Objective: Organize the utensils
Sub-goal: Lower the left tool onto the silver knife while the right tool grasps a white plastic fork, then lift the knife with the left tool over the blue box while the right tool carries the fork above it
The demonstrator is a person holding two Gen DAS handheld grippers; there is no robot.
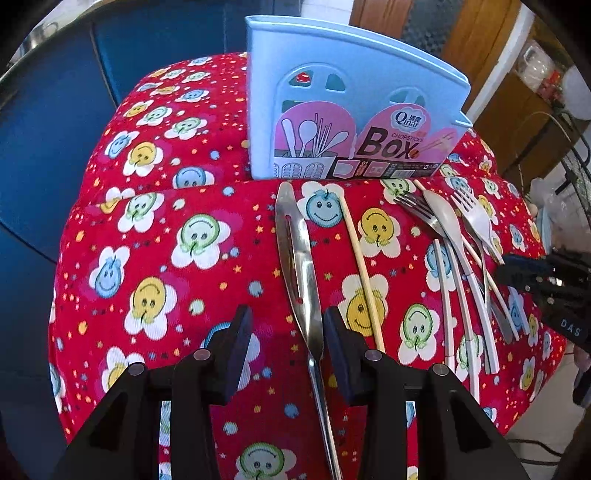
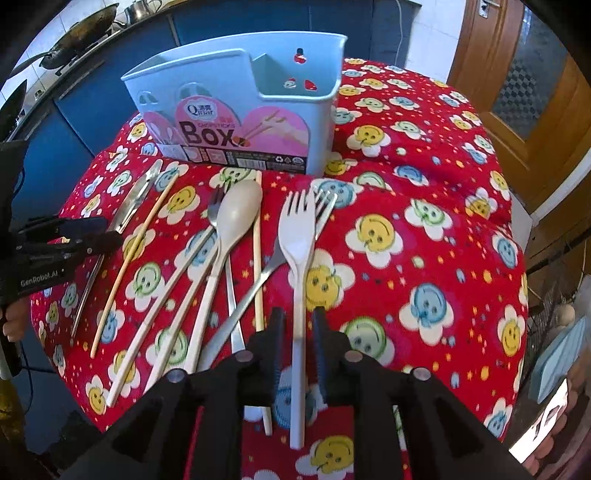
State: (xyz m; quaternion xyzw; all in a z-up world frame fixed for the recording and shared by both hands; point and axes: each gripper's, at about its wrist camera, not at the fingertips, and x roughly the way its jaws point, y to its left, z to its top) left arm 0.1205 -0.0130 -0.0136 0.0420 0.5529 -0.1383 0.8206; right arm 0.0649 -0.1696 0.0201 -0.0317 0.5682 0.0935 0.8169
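Observation:
A light blue chopsticks box (image 1: 354, 107) stands at the back of the red smiley cloth; it also shows in the right wrist view (image 2: 236, 107). My left gripper (image 1: 288, 325) is open, its fingers either side of a steel knife (image 1: 299, 266) lying on the cloth. My right gripper (image 2: 298, 325) is open around the handle of a white plastic fork (image 2: 300, 240), which lies flat. A beige spoon (image 2: 236, 218), metal forks (image 2: 258, 280), white-handled utensils and wooden chopsticks (image 2: 258, 258) lie between the grippers.
The red cloth (image 2: 424, 229) covers a small round table with edges falling off on all sides. Blue cabinets (image 1: 48, 122) stand behind, a wooden door (image 2: 517, 74) to the right. Woks (image 2: 81, 33) sit on a counter.

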